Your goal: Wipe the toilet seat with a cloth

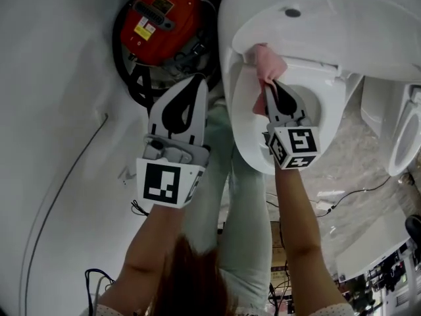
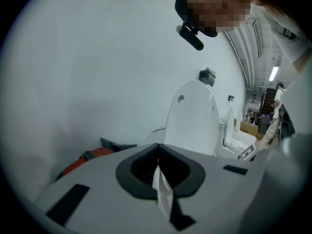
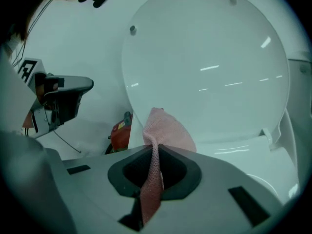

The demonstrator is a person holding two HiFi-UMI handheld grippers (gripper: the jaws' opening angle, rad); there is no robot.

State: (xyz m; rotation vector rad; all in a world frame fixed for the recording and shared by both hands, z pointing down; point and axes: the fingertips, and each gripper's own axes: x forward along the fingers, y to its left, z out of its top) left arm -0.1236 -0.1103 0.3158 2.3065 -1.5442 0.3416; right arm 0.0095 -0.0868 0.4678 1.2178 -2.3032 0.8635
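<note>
1. The left gripper (image 1: 196, 84) is held left of the toilet, well apart from the cloth. Its fingers (image 2: 146, 167) are pressed together with nothing between them.
2. The right gripper (image 1: 269, 89) reaches over the seat (image 1: 245, 127). Its fingers (image 3: 183, 172) are clamped tight on the pink cloth (image 3: 165, 128).
3. The cloth runs through the closed fingers. A bunched wad sticks out just past the tips, and a narrow tail hangs back on the near side.
4. In the head view the wad (image 1: 270, 61) lies at the rear of the seat, close under the foot of the raised lid (image 1: 329, 18). I cannot tell whether it presses on the seat.
5. In the right gripper view the lid (image 3: 209, 67) stands upright behind the cloth and fills most of the view.
6. A red round device (image 1: 158, 22) ringed by black hose sits beyond the left gripper, beside the toilet.
7. Another toilet (image 1: 402, 140) shows at the right edge.
</note>
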